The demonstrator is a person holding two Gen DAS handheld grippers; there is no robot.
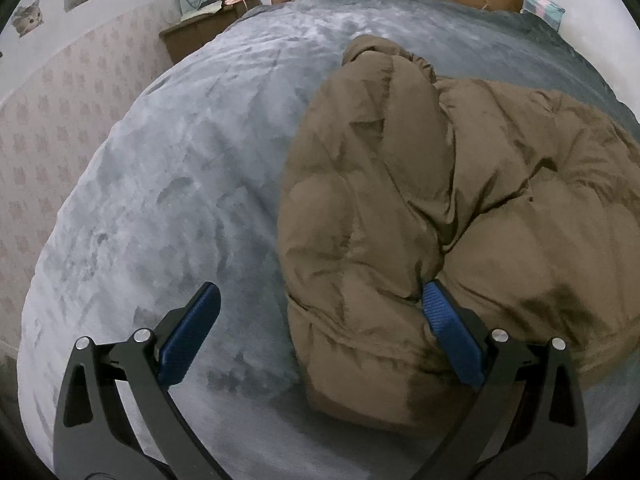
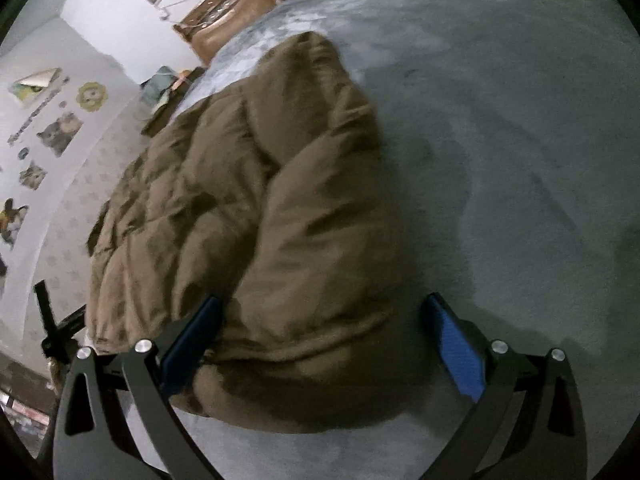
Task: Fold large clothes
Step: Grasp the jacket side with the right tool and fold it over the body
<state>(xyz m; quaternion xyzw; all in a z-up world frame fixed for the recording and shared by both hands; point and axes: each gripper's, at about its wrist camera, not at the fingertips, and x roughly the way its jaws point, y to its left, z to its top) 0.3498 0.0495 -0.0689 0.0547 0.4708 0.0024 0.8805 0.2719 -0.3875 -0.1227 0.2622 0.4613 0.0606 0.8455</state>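
The brown padded coat [image 1: 440, 208] lay bunched on the bed [image 1: 168, 184], long axis running toward the headboard. Both jaw sets stood spread. The right hand-held gripper [image 2: 320, 344] straddled its near end; the left hand-held gripper [image 1: 320, 332] sat at its left edge.

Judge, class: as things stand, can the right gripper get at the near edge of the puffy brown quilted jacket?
Probably yes. The right gripper has its jaws wide apart astride the near edge of the puffy brown quilted jacket on the grey blanket; nothing lies between.
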